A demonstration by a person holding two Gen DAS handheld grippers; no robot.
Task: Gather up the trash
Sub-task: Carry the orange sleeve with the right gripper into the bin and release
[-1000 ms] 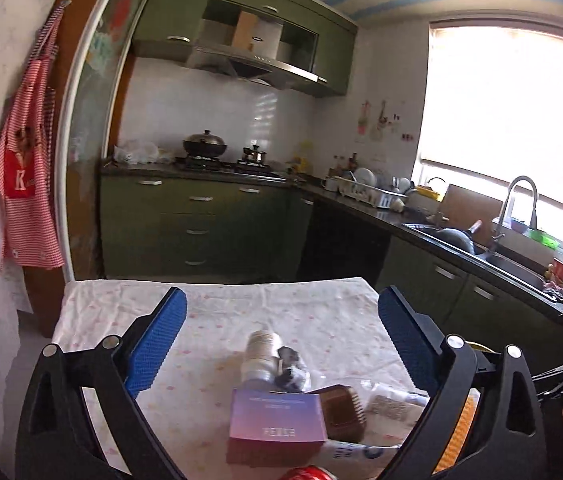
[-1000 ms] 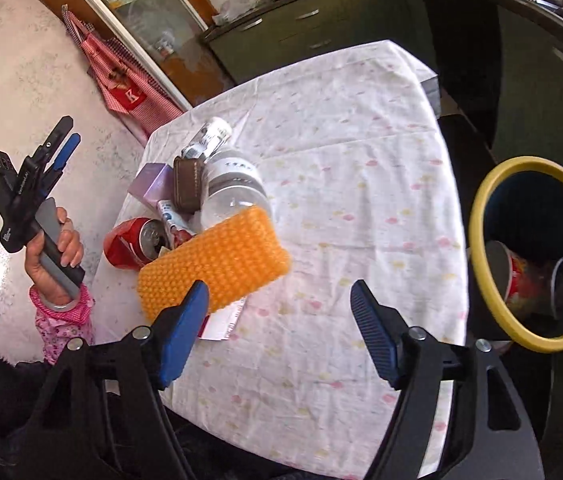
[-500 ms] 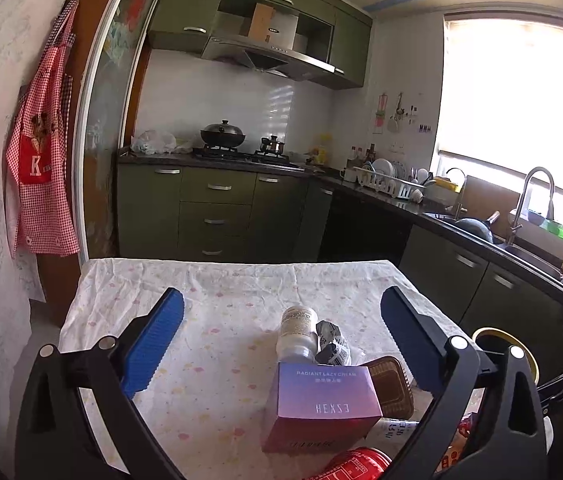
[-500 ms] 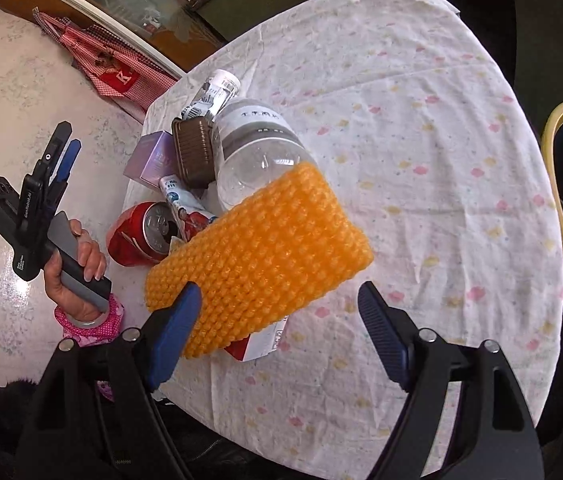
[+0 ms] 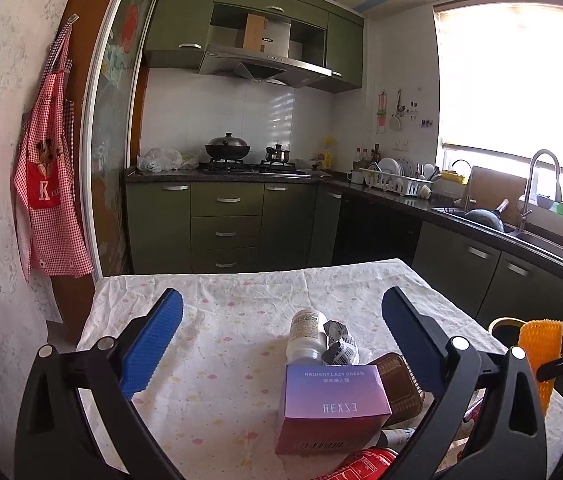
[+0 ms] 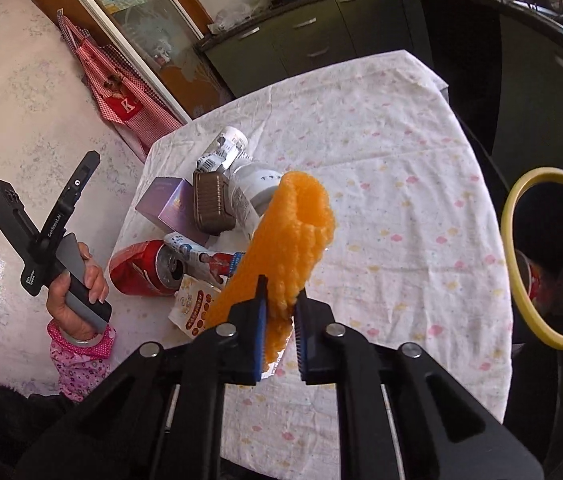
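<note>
An orange foam net (image 6: pixel 293 232) stands tilted up above the trash pile, its lower end between the pads of my right gripper (image 6: pixel 281 296). The jaws are closing and pinch the net; it shows again as the orange foam net (image 5: pixel 539 344) at the right of the left wrist view. My left gripper (image 5: pixel 281 300) is open and holds nothing, hovering over the near table edge. Below it lie a purple box (image 5: pixel 333 404), a brown tray (image 6: pixel 213 204), a red can (image 6: pixel 145 268) and a white bottle (image 6: pixel 257 184). A yellow-rimmed bin (image 6: pixel 506 236) stands right of the table.
The table has a white dotted cloth (image 6: pixel 401 184) that is bare on its far and right parts. A hand (image 6: pixel 77 296) holds the left gripper off the table's left edge. Green kitchen cabinets (image 5: pixel 225 220) and a counter with a sink (image 5: pixel 521 232) run behind and to the right.
The right jaws have closed on the orange net and raised it off the pile, so it now stands on end. The left gripper has sunk a little.
</note>
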